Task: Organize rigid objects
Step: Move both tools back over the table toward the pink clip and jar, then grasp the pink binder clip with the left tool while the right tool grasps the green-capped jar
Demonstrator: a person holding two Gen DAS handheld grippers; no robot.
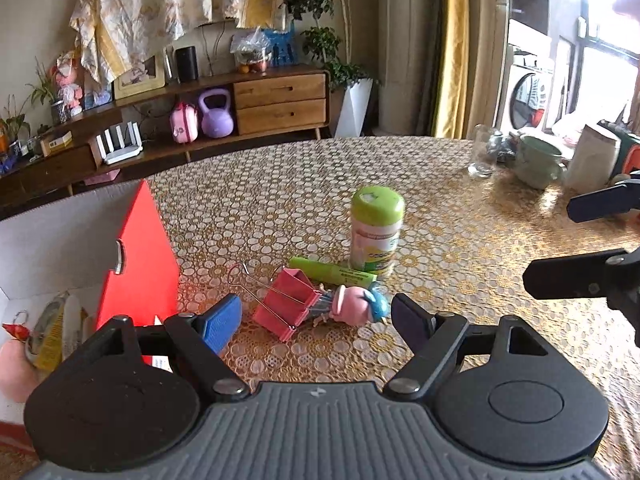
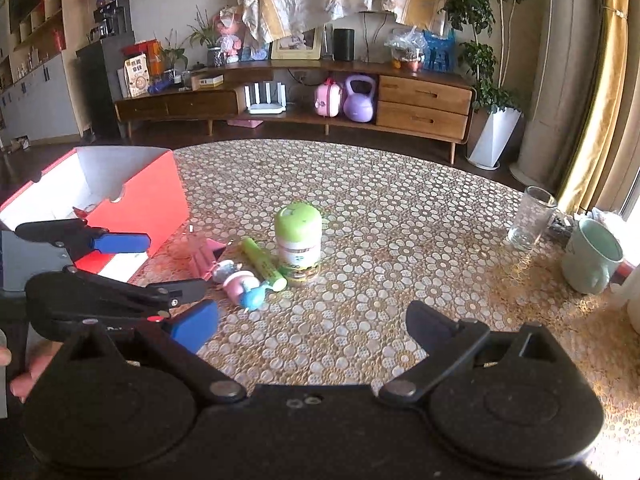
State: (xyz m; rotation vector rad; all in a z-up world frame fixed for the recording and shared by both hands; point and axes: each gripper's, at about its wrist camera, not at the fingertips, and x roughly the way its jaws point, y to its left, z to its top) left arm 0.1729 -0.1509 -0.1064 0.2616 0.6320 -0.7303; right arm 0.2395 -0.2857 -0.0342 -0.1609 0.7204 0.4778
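The desk (image 1: pixel 440 208) fills the middle of both views, with the red box (image 1: pixel 140 256) at the left edge, already holding a few items. At lower centre of the left view, the left hand-held gripper (image 1: pixel 316 320) stands wide and empty around the pink binder clip (image 1: pixel 286 300) and the pig figurine (image 1: pixel 352 304) touching it. The green highlighter (image 1: pixel 332 272) and green-capped bottle (image 1: pixel 376 232) sit just behind. The right hand-held gripper (image 2: pixel 316 320) is also wide, empty. Best to centre on the clip body alone, clear of its wire handles and the figurine, before closing.
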